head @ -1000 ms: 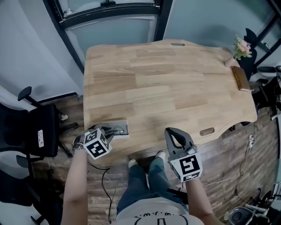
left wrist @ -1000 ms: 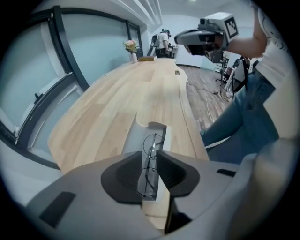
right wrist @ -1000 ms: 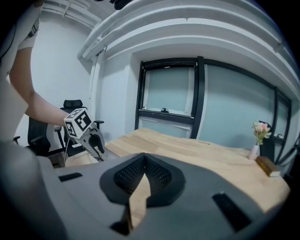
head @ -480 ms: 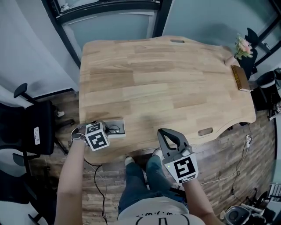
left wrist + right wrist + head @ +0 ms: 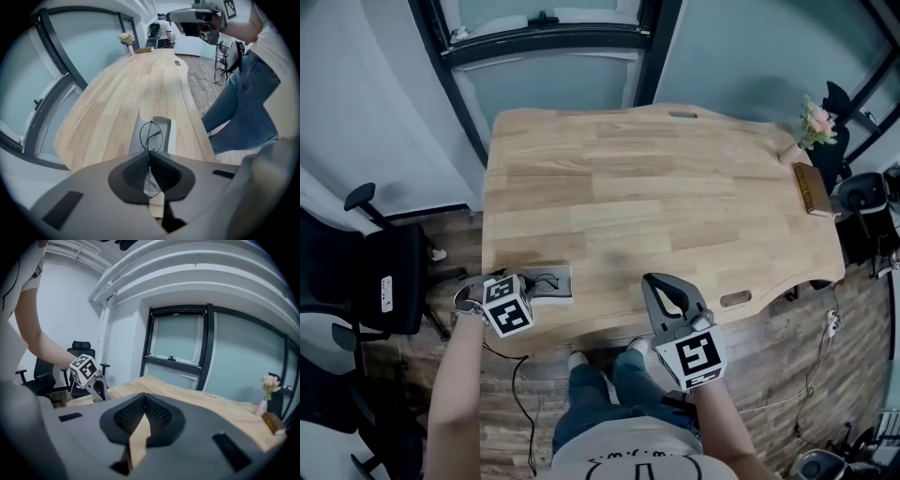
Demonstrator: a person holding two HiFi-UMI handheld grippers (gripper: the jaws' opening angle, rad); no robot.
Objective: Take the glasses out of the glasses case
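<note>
Closest to me, my left tongs (image 5: 149,152) point steeply down, closing the last bit and already clenched on the thin black round-rimmed wire glasses (image 5: 153,136), with the frame pinched between the pads. The glasses sit in the open grey glasses case (image 5: 167,133) directly under these tongs. The case lies at the near left corner of the pale wooden desk (image 5: 656,187), close to its near edge and just inside its left edge.

Well apart to the right, my right tongs (image 5: 144,399) hang above the near edge, pointing across the desk. They are clenched tip to tip with nothing between them. An oval slot (image 5: 736,300) is cut through the wood just to their right, beside the curved front edge.

Left of the left tongs, off the desk, a black office chair (image 5: 384,281) stands on the floor.

Ahead of both tongs open wood runs to the far edge. At the far right corner a small vase of pink flowers (image 5: 814,103) stands next to a brown book (image 5: 813,176). Beyond the far edge is a dark-framed window (image 5: 544,42).
</note>
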